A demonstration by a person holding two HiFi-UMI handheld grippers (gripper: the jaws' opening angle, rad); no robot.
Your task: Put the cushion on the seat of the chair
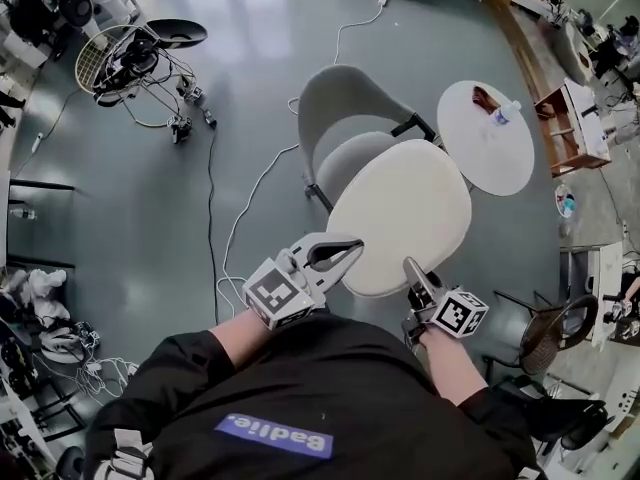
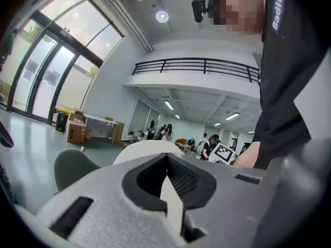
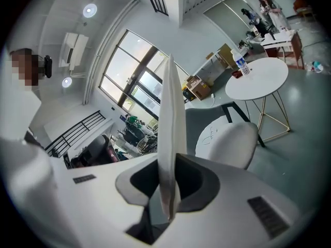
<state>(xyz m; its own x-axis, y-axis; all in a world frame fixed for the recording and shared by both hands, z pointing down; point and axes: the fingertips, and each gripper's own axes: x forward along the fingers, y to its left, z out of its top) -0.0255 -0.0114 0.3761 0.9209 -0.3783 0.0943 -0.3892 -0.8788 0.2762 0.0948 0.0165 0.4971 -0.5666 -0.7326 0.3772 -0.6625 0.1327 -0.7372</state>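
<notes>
A flat, white oval cushion point(image 1: 405, 213) hangs in the air just in front of the grey shell chair point(image 1: 345, 103), partly covering its seat point(image 1: 345, 163). My left gripper point(image 1: 345, 256) is shut on the cushion's near left edge. My right gripper point(image 1: 414, 271) is shut on its near right edge. In the left gripper view the cushion's rim point(image 2: 173, 203) is pinched between the jaws, and the chair point(image 2: 72, 167) stands beyond. In the right gripper view the cushion point(image 3: 170, 133) stands edge-on in the jaws, with the chair seat point(image 3: 227, 143) behind it.
A round white table point(image 1: 490, 138) with a bottle point(image 1: 505, 113) stands right of the chair. White cables point(image 1: 245, 218) trail over the grey floor to its left. A wire basket and gear point(image 1: 120, 58) lie at the far left, and shelves point(image 1: 575, 118) at the right.
</notes>
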